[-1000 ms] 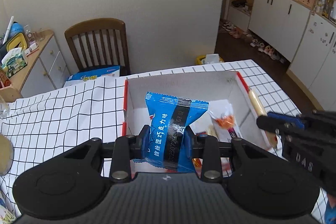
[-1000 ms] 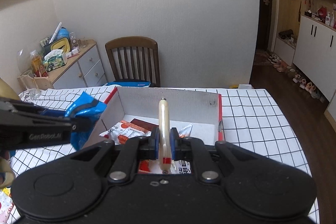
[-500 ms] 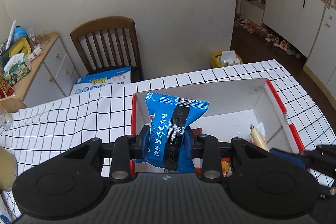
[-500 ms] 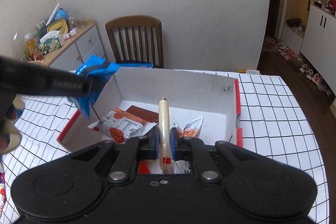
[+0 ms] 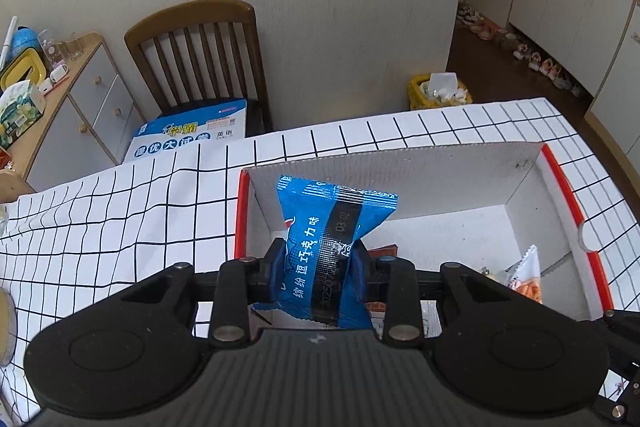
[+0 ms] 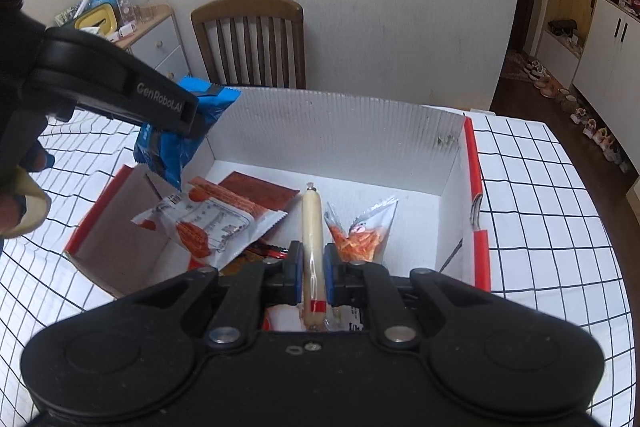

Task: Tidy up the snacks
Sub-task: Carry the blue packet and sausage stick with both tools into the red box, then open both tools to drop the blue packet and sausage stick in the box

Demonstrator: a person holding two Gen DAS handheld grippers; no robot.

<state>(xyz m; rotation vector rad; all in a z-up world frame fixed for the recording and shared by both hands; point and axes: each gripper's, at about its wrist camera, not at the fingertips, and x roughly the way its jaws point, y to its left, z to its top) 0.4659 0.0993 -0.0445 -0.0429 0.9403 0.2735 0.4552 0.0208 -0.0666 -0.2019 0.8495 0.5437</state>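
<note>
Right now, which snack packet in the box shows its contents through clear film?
The clear packet of orange sticks, just right of the sausage. The white-and-orange packet and dark red packet are opaque.

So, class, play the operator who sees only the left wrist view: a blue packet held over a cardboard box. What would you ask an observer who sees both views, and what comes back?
Operator: What is the right gripper holding?
Observer: A pale sausage stick with a red band, clamped between its fingers over the box.
Operator: What lies in the near left part of the box, behind my blue packet?
Observer: A white and orange packet, lying partly on a dark red one.
Operator: What is the bag at the right of my view?
Observer: A clear bag of orange sticks, beside the sausage stick.
</note>
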